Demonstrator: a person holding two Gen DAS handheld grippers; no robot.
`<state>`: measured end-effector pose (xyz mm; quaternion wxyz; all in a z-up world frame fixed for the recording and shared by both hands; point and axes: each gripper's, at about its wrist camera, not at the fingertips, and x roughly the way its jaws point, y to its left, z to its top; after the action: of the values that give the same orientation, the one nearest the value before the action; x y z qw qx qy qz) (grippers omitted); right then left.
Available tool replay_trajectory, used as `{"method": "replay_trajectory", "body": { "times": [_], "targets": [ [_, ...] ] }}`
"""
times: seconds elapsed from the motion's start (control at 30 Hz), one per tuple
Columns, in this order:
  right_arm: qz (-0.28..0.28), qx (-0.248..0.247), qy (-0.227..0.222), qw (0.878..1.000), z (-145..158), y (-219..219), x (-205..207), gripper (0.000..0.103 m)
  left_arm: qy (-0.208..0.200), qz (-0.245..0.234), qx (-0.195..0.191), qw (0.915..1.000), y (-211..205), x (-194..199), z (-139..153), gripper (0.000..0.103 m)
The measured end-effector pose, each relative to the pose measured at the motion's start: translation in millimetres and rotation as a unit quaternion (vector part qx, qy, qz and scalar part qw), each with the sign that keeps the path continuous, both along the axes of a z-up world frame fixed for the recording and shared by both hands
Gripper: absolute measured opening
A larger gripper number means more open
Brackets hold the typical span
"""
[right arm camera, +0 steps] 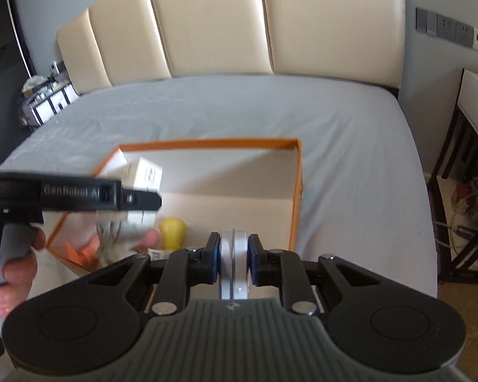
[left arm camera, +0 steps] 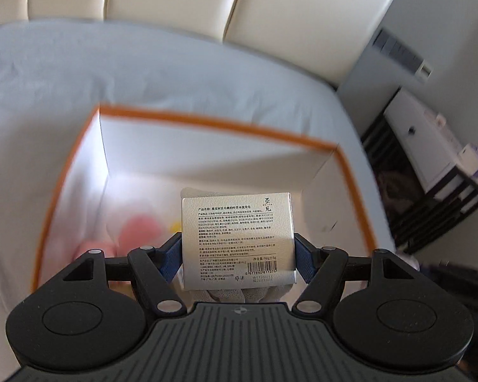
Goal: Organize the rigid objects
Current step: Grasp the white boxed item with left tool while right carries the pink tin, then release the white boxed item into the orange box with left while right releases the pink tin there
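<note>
Currently the left hand-held gripper [left arm camera: 238, 250] is clamping a silver printed carton [left arm camera: 237, 238] above the orange-rimmed box [left arm camera: 207, 121], while the right hand-held gripper [right arm camera: 234, 262] is pinching a flat white disc-shaped case [right arm camera: 234, 264] at the box's 6 o'clock edge. A yellow object [right arm camera: 172, 230] and some pink items [left arm camera: 137, 227] are already lying inside, so sorting appears partway done, with both held pieces still to place. The box is sitting on a grey-sheeted bed [right arm camera: 350, 146], with a cream padded headboard [right arm camera: 239, 25] at 12 o'clock.
</note>
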<state>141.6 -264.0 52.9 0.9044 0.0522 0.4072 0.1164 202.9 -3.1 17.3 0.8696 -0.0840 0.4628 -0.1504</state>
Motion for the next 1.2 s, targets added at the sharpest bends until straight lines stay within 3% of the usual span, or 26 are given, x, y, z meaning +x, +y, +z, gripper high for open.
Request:
{"method": "replay_trajectory", "body": {
  "times": [0.13, 0.37, 0.53, 0.77, 0.87, 1.07, 1.2],
  "targets": [
    [-0.001, 0.000, 0.013, 1.000, -10.0, 2.6, 15.9, 0.017, 0.035, -0.016, 0.025, 0.9989, -5.2, 5.5, -17.8, 0.081],
    [0.004, -0.014, 0.016, 1.000, -13.3, 8.8, 20.4, 0.017, 0.085, -0.055, -0.001, 0.9949, -20.1, 18.3, -36.1, 0.081],
    [-0.006, -0.010, 0.023, 1.000, -14.9, 5.8, 24.7, 0.017, 0.123, -0.055, 0.017, 0.9907, -29.6, 27.8, -50.2, 0.081],
    [-0.004, -0.012, 0.029, 0.999, -16.8, 11.6, 30.0, 0.017, 0.143, -0.075, 0.056, 0.9853, -39.1, 24.6, -58.0, 0.081],
    [-0.002, -0.013, 0.032, 0.999, -18.2, 12.2, 30.7, 0.017, 0.146, -0.081, 0.040, 0.9851, -36.6, 23.5, -57.9, 0.084],
    [0.005, -0.023, 0.032, 0.999, -15.0, 13.0, 37.3, 0.017, 0.092, -0.071, -0.012, 0.9931, -10.3, 12.8, -23.5, 0.081],
    [0.011, -0.013, 0.032, 0.999, -11.3, 19.3, 48.6, 0.017, 0.036, -0.028, -0.049, 0.9978, 19.8, 10.2, -0.5, 0.073]
  ]
}}
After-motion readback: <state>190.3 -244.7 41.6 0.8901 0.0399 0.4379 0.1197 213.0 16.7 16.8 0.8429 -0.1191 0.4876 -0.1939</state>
